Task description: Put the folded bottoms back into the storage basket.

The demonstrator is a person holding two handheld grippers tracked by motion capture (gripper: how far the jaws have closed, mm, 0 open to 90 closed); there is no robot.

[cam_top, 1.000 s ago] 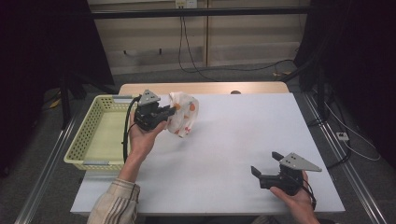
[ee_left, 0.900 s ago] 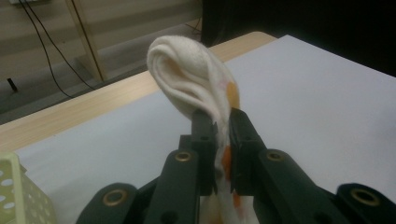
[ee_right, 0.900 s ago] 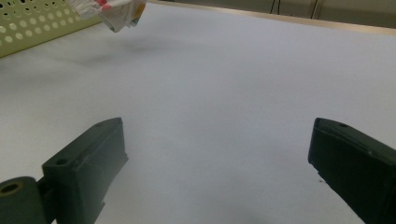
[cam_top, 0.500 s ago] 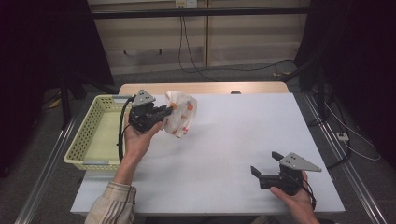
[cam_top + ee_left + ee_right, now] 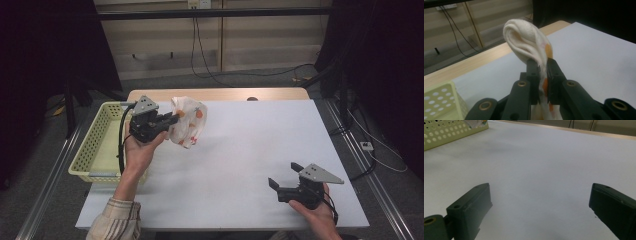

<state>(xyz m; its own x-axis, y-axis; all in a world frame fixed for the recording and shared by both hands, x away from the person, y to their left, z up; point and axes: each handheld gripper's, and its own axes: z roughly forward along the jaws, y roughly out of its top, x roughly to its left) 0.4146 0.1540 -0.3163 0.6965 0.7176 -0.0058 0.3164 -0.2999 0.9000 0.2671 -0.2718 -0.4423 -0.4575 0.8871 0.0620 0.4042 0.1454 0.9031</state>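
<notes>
In the high view, the left gripper [image 5: 172,120] is held up over the near-left part of the white table [image 5: 260,165], just beside the pale yellow perforated basket [image 5: 95,145] that stands at the table's left edge. Its jaws are pinched on a white cloth with orange spots [image 5: 189,125], which hangs bunched from them, clear of the table top. A black cable loops from the gripper down past the person's left hand [image 5: 137,152], and a striped sleeve [image 5: 115,222] shows at the bottom edge. The right gripper [image 5: 282,180] sits low near the table's front right corner in the person's right hand [image 5: 317,215], well apart from the cloth, its jaws spread with nothing between them.

In the left gripper view, the two black jaws are pressed together on the cloth [image 5: 529,42]; a rolled white fold stands up above their tips and an orange patch shows in the seam between them. A corner of the basket [image 5: 441,101] lies at the lower left.

In the right gripper view, the jaws stand wide apart over bare table [image 5: 544,182]. The basket [image 5: 446,132] is far off at the upper left, with something pale lying in it.
</notes>
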